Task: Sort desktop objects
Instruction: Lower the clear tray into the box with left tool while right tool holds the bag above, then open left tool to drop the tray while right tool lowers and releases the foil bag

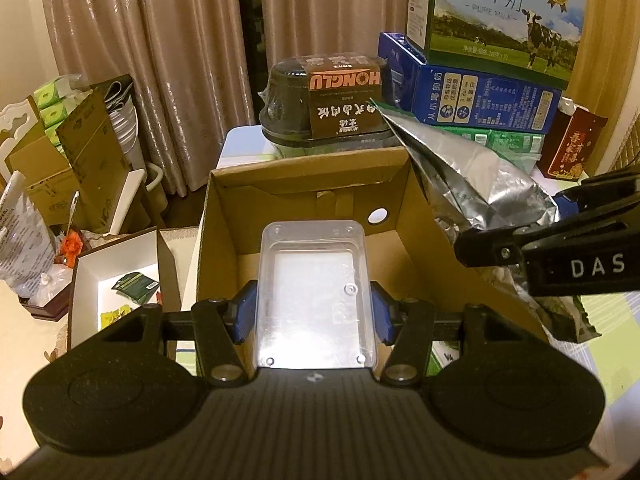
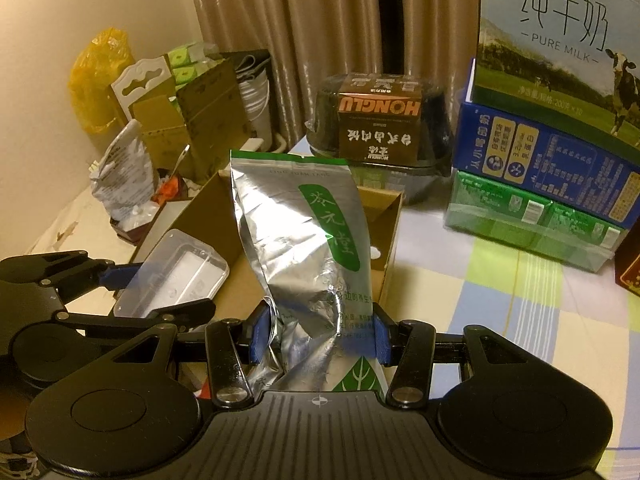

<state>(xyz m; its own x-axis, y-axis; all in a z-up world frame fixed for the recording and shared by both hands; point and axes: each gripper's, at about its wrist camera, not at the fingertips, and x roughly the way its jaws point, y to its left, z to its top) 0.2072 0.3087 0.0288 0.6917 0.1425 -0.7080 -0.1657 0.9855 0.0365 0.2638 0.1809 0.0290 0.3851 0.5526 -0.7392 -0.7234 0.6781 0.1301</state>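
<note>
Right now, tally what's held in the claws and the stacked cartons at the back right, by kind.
Clear plastic trays: 1, the clear plastic tray in the left claw
Silver foil pouches: 1, the silver foil pouch in the right claw
Stacked cartons: 3, the pure milk carton, blue carton, green carton
Total: 5

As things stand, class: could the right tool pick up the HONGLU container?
Probably not yet: the right tool is shut on the foil pouch, and the cardboard box sits before the HONGLU container.
</note>
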